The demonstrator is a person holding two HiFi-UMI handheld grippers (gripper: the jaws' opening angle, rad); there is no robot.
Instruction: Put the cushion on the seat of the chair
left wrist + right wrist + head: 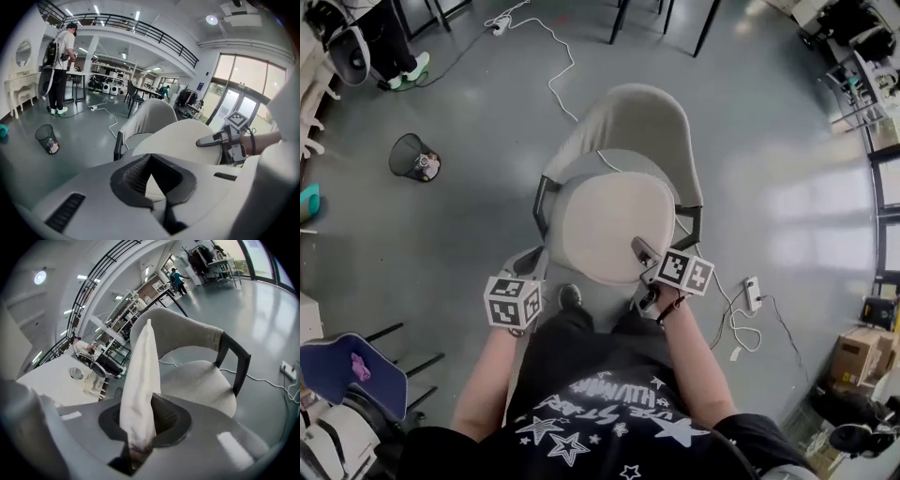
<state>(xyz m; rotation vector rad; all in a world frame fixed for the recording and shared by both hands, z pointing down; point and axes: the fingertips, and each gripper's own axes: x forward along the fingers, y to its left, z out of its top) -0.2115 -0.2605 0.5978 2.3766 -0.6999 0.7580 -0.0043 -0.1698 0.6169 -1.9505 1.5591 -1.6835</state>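
Left gripper (532, 260): at the near-left rim of the cushion (605, 225); pads drawn into a narrow V with a wedge of cream fabric between them, apparently pinched, though the left gripper view shows little of the contact.
Right gripper (642, 255): at the near-right rim of the cushion; jaws nearly together and clamped on the fabric edge, which rises edge-on from between the pads in the right gripper view.
Cushion: round, cream, carried between the two grippers; held over the seat (201, 380) of the chair (628, 122), in front of the backrest; near edge toward the person.
Chair: beige upholstered seat and curved backrest, joined by dark side supports; directly ahead of the person on the floor (469, 244).
Marker cubes: one on each gripper, both facing up in the head view, just beside the near edge of the cushion.
Floor: grey and glossy.
Waste bin (414, 157): dark wire mesh, well apart from the chair, to its left.
Power strip (752, 292): white, on the floor to the right of the chair, with a white cable trailing from it.
Bystander (61, 70): standing at a table far behind the waste bin, seen in the left gripper view.
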